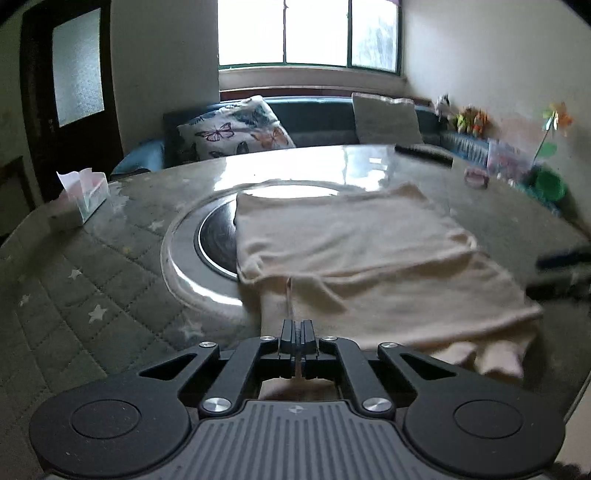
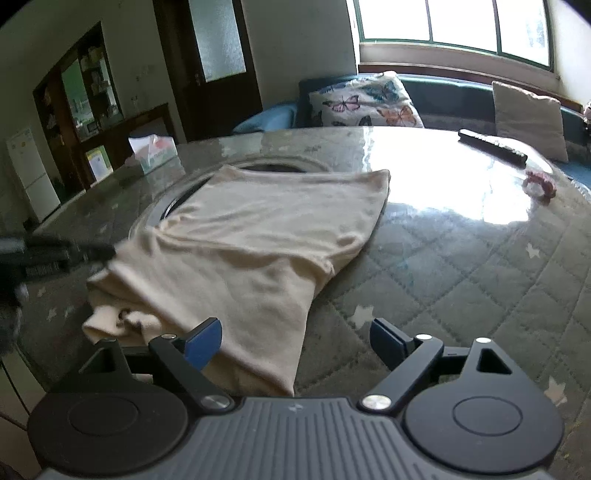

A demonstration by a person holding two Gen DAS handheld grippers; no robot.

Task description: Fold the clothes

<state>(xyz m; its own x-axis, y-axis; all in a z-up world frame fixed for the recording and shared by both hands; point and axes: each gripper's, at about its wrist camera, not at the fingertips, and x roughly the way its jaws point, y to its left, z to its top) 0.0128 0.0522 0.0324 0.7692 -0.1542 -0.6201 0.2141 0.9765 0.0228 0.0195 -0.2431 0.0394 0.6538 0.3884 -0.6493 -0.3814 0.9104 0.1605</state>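
Cream garment [image 1: 354, 251], soft and partly folded, lies spread on a round table [image 1: 92, 288] covered with a grey quilted cloth dotted with white stars; its far half rests over a shiny round inset [image 1: 192, 236] in the table's middle, and its near edge bunches into loose folds toward the table's rim. Left gripper [image 1: 297, 332] tilts downward toward the garment's near edge, its two black fingers [image 1: 286, 334] pressed almost together, pinching a thin ridge of the cream fabric that rises between them. Right gripper [image 2: 295, 339] also tilts downward, low over the garment's other near corner, with its fingers spread wide: the blue-padded left finger [image 2: 203, 341] sits over the cloth, the right finger [image 2: 388, 343] over the bare quilted cover, and nothing is gripped between them. In the right wrist view the left gripper appears as a dark blur [image 2: 55, 254] at the garment's left edge. Farther back on the table sit a tissue box [image 1: 83, 197], a dark remote control [image 2: 493, 146] and a small pink object [image 2: 541, 184]. Behind the table, a butterfly-print cushion [image 1: 236, 129] rests on a sofa under a bright window [image 1: 308, 31].
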